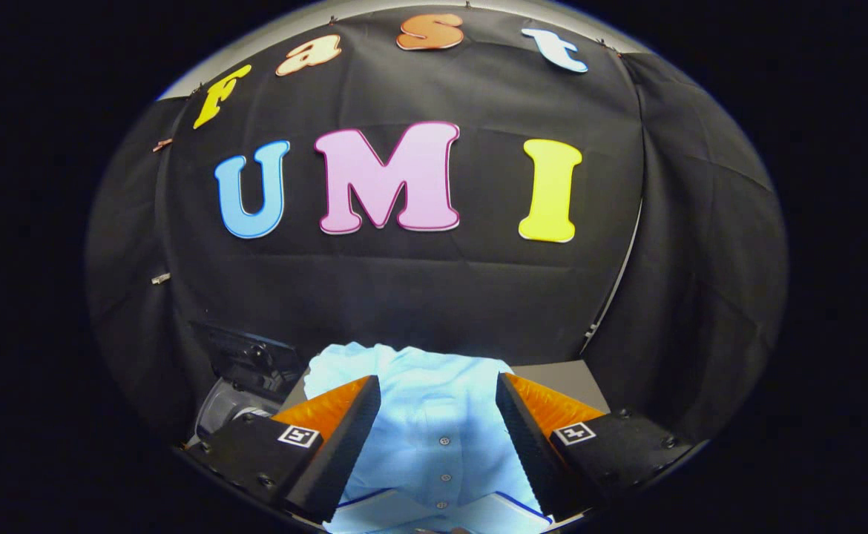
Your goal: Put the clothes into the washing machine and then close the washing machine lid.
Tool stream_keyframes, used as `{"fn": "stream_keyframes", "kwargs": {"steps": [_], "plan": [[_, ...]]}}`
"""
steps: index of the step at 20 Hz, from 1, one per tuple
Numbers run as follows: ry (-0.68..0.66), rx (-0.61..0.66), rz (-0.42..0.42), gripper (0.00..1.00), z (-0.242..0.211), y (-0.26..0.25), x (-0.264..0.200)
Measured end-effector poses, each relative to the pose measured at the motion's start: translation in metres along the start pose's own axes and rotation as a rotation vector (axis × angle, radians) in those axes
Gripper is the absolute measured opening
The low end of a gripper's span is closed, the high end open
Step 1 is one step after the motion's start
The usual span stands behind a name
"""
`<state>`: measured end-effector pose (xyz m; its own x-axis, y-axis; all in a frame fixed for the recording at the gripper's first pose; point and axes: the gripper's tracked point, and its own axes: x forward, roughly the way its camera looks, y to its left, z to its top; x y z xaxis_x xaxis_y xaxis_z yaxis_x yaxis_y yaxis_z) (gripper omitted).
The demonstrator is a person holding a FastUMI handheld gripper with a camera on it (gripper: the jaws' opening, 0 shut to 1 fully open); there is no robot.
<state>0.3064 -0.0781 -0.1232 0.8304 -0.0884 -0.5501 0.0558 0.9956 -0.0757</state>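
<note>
A light blue buttoned shirt (434, 430) lies on a grey table (564, 374), right under and just ahead of my fingers. My gripper (438, 393) is open, its orange and black fingers (345, 415) standing wide apart on either side of the shirt's button row, and nothing is pressed between them. A dark washing machine (245, 378) with its lid raised sits beyond the left finger, partly hidden by it.
The booth's black cloth wall rises close behind the table. A pale strip of frame (619, 289) shows at a seam in the cloth on the right.
</note>
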Motion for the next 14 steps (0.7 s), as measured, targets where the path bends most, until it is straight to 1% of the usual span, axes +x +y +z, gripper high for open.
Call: {"fn": "stream_keyframes", "kwargs": {"steps": [5, 11, 14], "plan": [[0.107, 0.018, -0.008, 0.99, -0.027, -0.008, 0.032], [0.208, 0.009, -0.012, 0.99, -0.052, -0.010, 0.049], [0.254, 0.029, -0.001, 0.98, -0.060, -0.010, 0.054]]}}
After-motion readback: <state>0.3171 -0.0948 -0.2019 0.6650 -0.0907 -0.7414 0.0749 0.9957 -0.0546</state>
